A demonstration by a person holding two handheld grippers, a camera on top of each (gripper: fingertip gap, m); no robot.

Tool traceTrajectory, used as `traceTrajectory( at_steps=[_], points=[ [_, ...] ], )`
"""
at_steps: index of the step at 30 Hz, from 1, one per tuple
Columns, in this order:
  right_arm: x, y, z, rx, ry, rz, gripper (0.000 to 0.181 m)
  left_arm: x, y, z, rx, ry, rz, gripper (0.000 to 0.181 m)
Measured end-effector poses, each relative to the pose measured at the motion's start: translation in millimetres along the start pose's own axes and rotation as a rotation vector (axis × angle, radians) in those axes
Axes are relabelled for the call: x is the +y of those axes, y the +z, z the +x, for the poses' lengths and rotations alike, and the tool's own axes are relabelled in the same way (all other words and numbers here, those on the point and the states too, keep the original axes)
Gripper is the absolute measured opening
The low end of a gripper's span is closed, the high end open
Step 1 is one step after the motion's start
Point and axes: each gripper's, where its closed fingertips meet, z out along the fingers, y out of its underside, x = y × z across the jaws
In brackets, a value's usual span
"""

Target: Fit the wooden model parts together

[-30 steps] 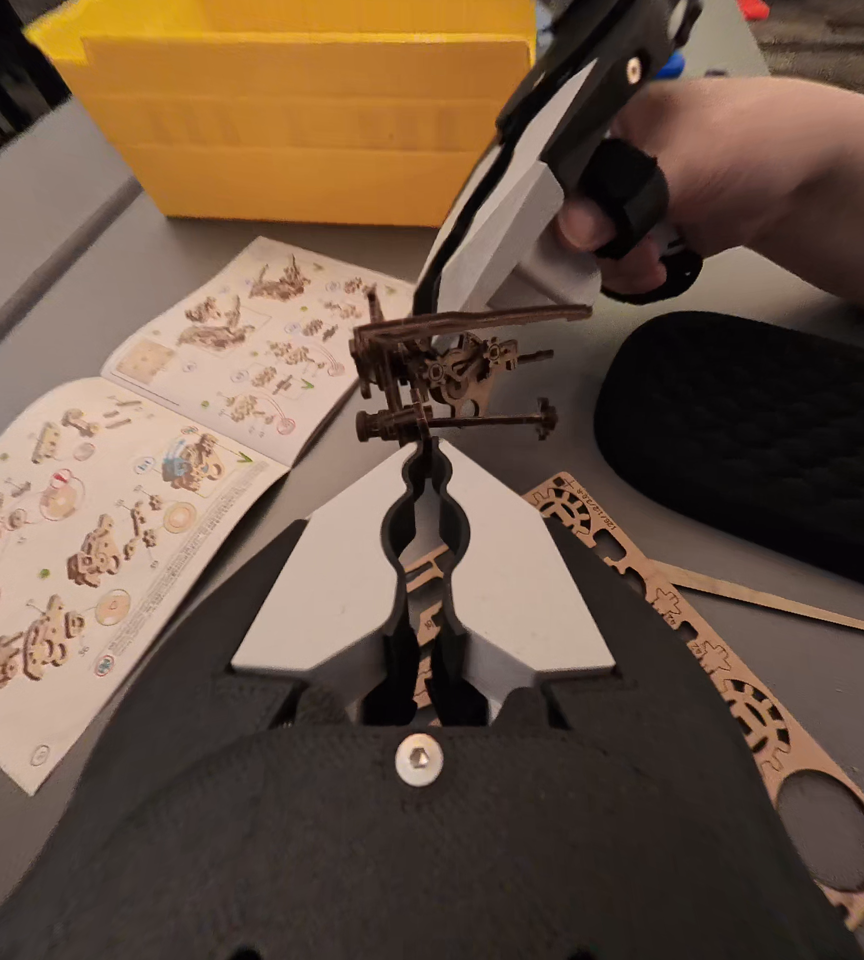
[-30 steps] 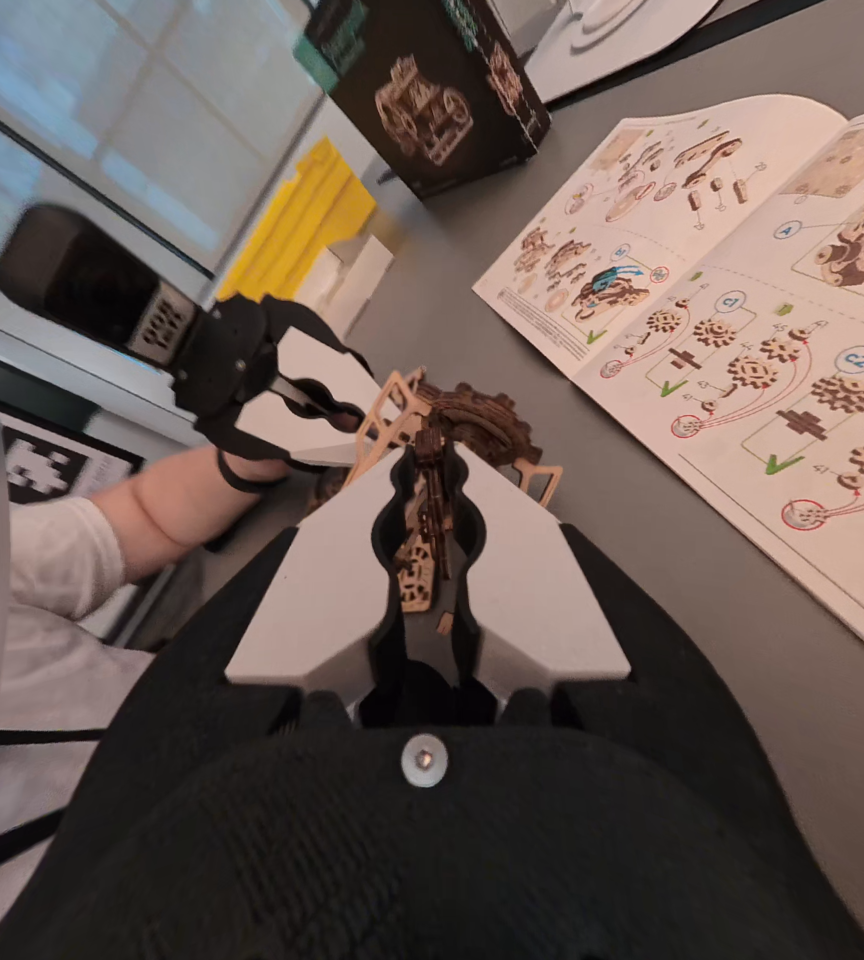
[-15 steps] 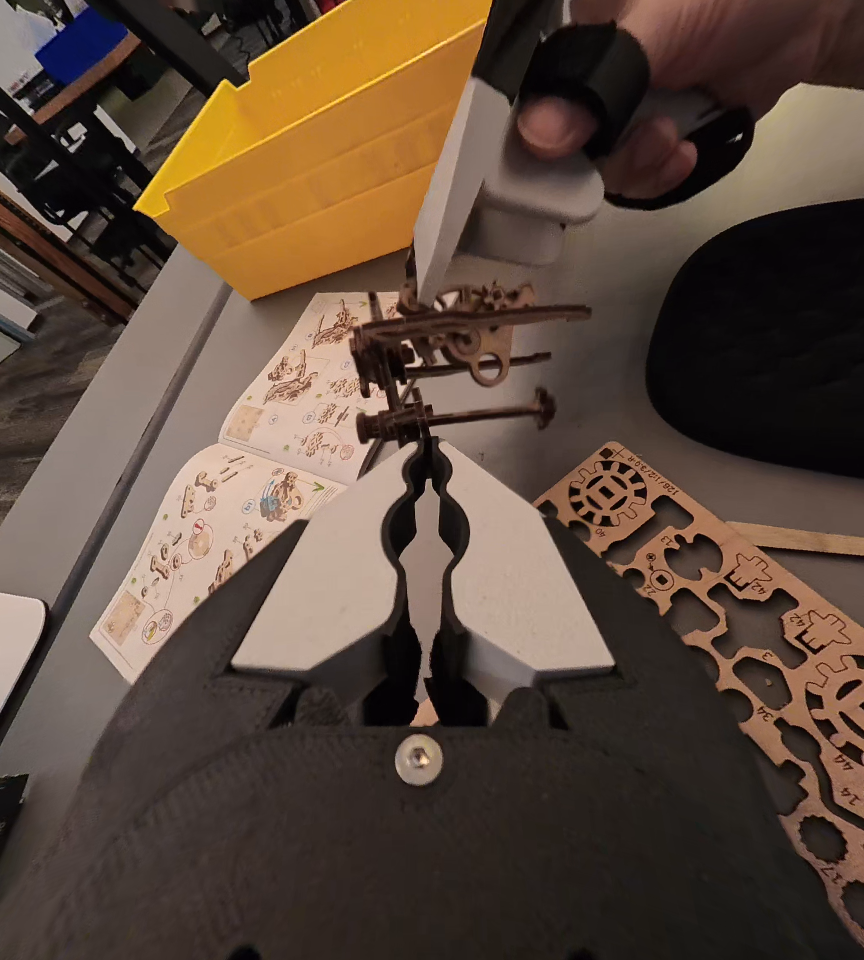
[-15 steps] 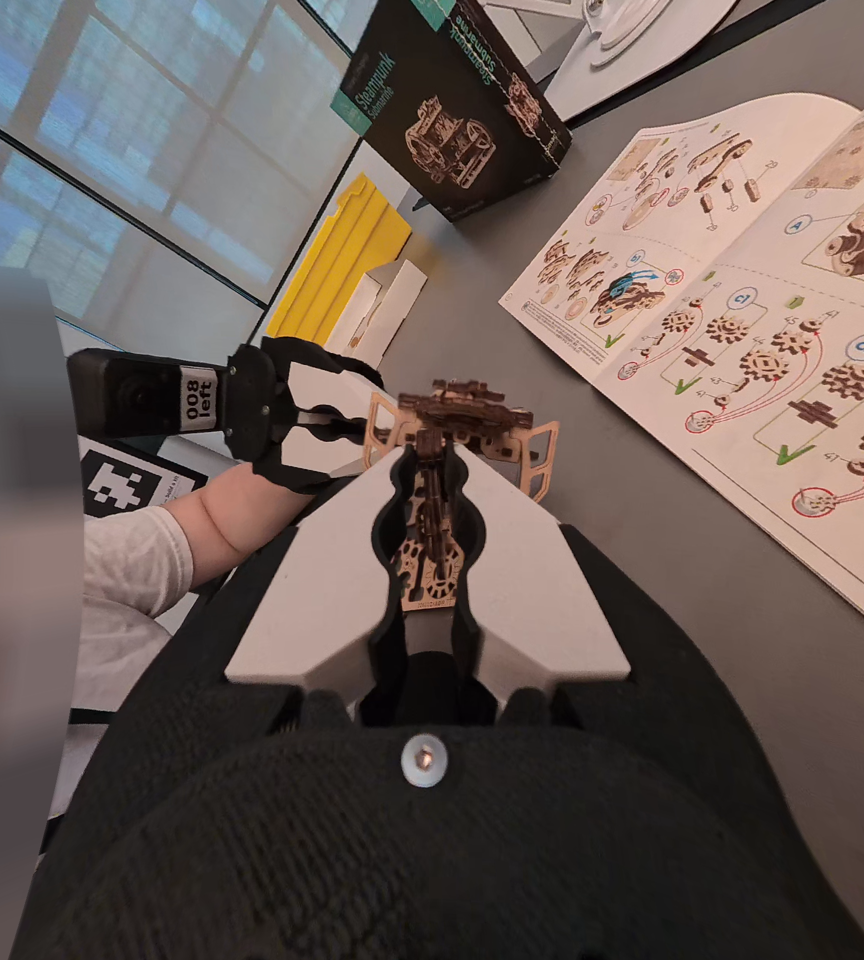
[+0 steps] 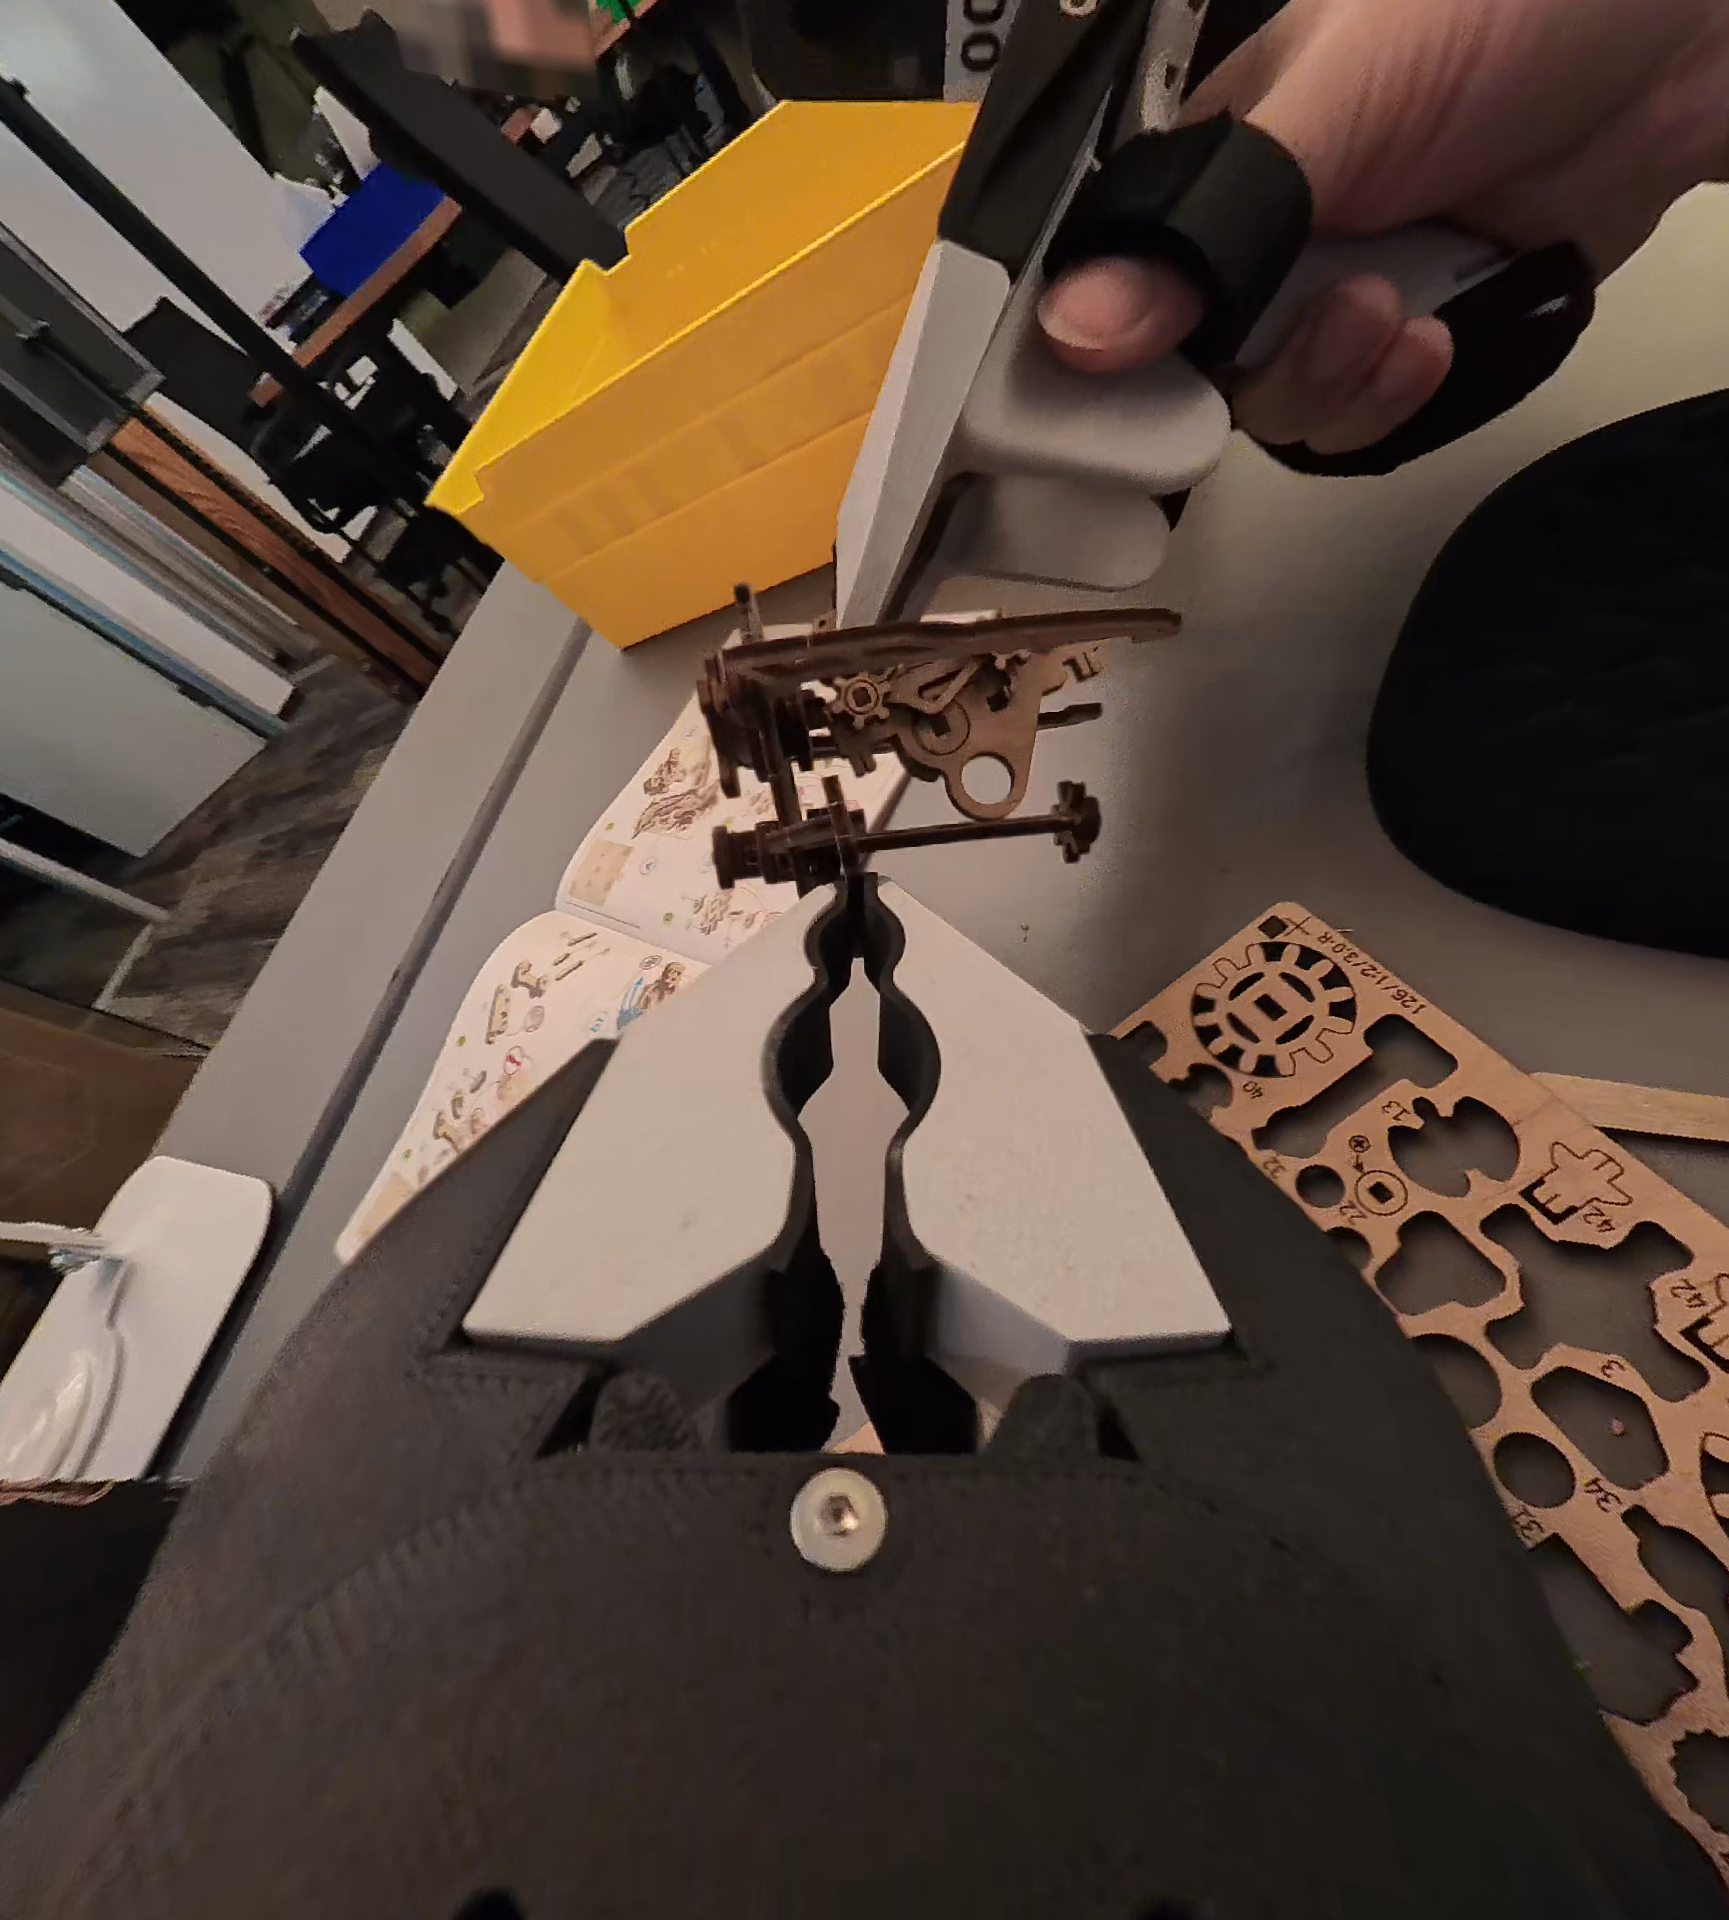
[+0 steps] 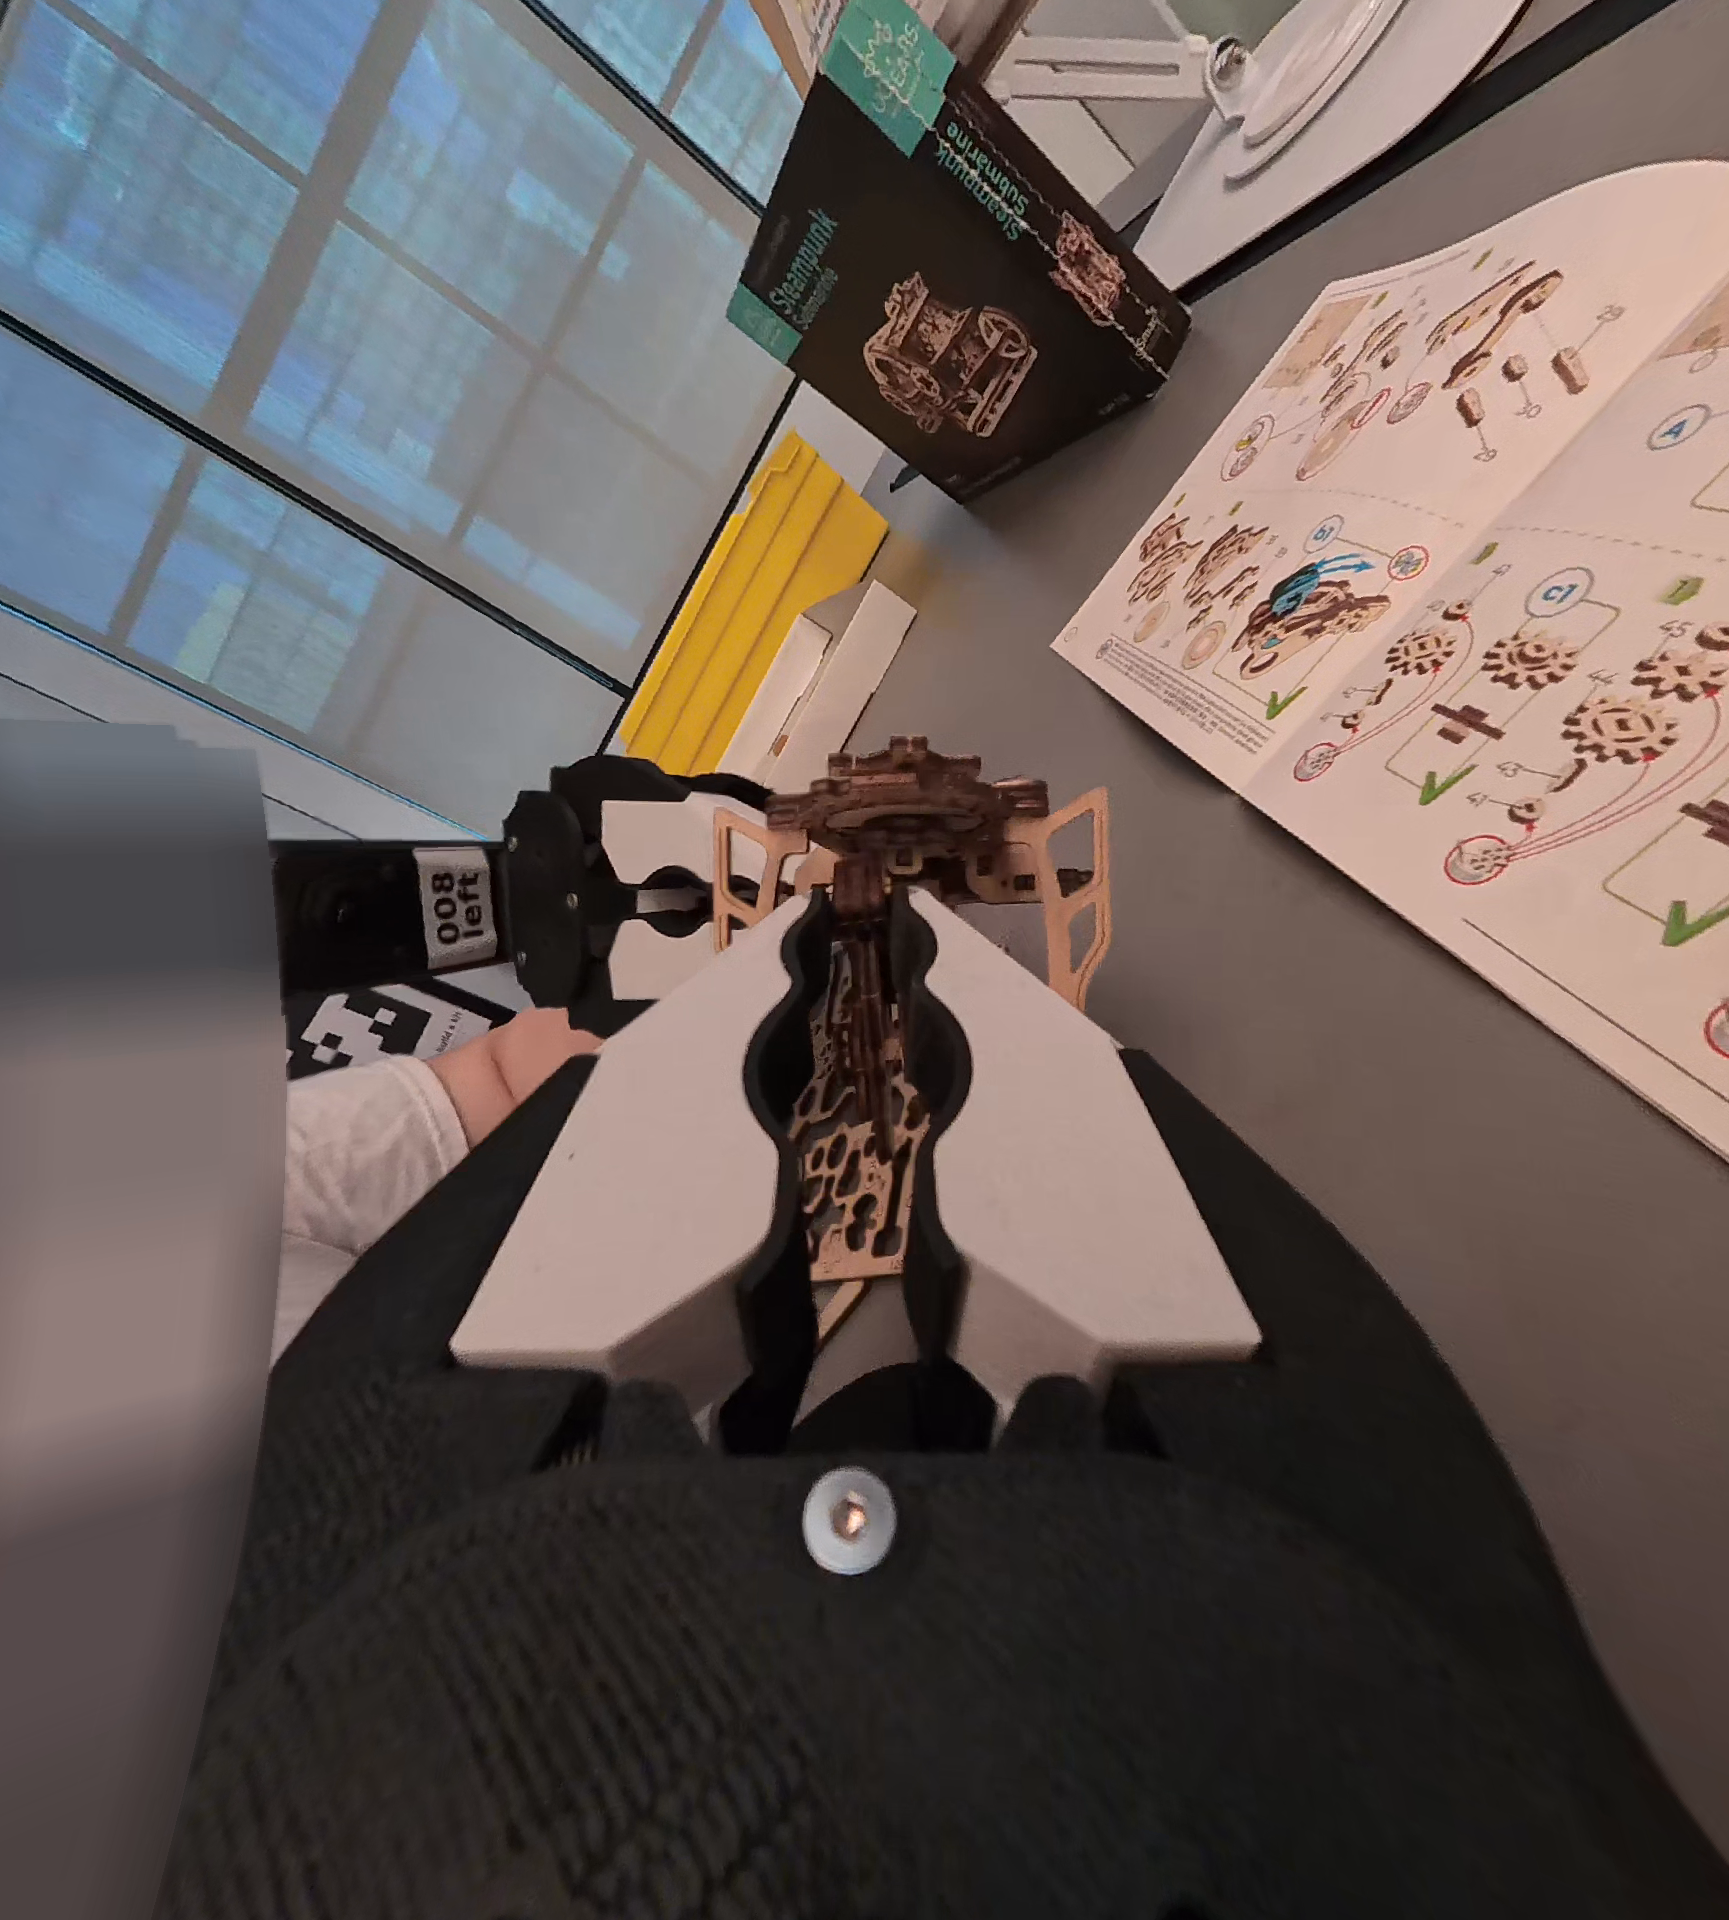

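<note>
The wooden model assembly point(image 5: 901, 727) is held in the air above the grey table point(image 5: 1255, 727), gripped from two sides. The left gripper point(image 5: 852, 902) is closed narrow, its tips pinching a thin tab under the assembly's lower axle; the right gripper point(image 6: 858, 914), likewise narrow, clamps the assembly's upper part. Below the assembly lie the open instruction booklet point(image 6: 1525, 644), the punched wooden parts sheet point(image 5: 1462, 1226), and beyond it the yellow bin point(image 5: 714, 416).

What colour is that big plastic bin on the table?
Bright yellow bin, clearest in the left wrist view.
</note>
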Motion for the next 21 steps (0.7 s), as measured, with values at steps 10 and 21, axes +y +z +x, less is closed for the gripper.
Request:
traceTrajectory(
  at_steps=[10, 21],
  points=[
    [0, 2, -8, 0.115, -0.137, -0.024, 0.009, -13, -10, -7, -0.081, 0.031, 0.026, 0.0],
    [5, -9, -25, 0.158, -0.187, 0.065, 0.009, -25, -12, 4, -0.059, 0.08, 0.094, 0.0]
  ],
)
